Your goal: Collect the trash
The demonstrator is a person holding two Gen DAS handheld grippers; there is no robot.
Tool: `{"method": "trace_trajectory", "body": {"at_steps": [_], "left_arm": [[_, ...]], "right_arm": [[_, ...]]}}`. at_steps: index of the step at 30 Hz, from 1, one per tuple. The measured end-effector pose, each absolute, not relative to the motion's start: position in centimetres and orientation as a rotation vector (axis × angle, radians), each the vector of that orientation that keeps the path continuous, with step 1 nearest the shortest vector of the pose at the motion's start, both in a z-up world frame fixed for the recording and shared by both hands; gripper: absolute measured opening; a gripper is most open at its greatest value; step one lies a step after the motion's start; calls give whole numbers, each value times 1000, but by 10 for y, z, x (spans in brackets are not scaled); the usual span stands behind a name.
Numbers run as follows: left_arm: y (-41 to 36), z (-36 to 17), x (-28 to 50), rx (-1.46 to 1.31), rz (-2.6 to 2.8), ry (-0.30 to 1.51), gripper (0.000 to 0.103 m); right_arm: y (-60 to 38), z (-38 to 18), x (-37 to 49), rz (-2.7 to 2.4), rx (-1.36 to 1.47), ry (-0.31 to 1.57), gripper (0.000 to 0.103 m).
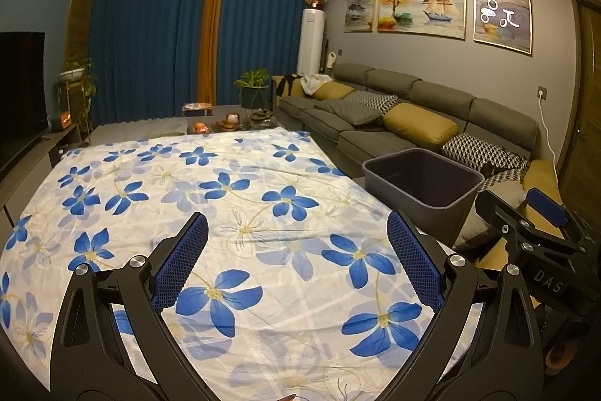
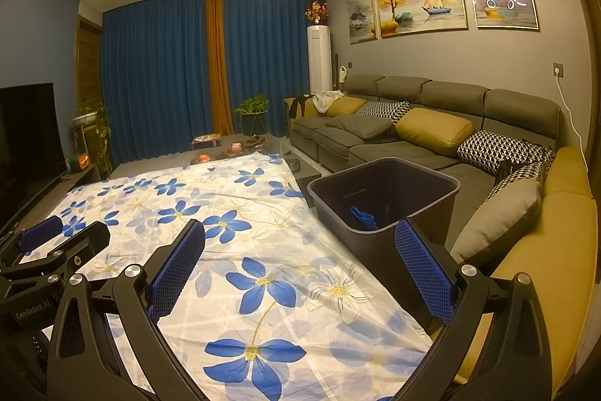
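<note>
A dark grey trash bin [image 1: 424, 185] stands at the right edge of the table; it also shows in the right wrist view [image 2: 383, 198], with a blue object [image 2: 362, 217] lying inside it. My left gripper [image 1: 296, 258] is open and empty above the flower-print cloth [image 1: 225, 198]. My right gripper [image 2: 300, 262] is open and empty, its right finger close beside the bin's near wall. Each gripper shows in the other's view: the right one at the far right [image 1: 541, 224], the left one at the far left [image 2: 56, 243]. No loose trash shows on the cloth.
A grey sofa [image 2: 432, 138] with yellow and patterned cushions runs along the right, close behind the bin. A TV [image 2: 26, 134] on a low stand is at the left. A glass coffee table [image 1: 225, 123] with small items and a plant sits beyond the cloth.
</note>
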State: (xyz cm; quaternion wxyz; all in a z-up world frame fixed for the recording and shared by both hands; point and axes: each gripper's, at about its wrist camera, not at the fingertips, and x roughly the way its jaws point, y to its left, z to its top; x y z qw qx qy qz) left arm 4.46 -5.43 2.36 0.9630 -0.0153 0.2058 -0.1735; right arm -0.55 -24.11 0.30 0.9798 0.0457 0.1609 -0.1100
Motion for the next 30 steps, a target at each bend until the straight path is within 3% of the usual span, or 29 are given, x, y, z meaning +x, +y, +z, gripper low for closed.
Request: {"method": "trace_trajectory", "body": {"at_steps": [30], "left_arm": [[-55,19,46,-36,-320,425,95]], "right_arm": [[-242,1,-4,-207,97,331,97]]}}
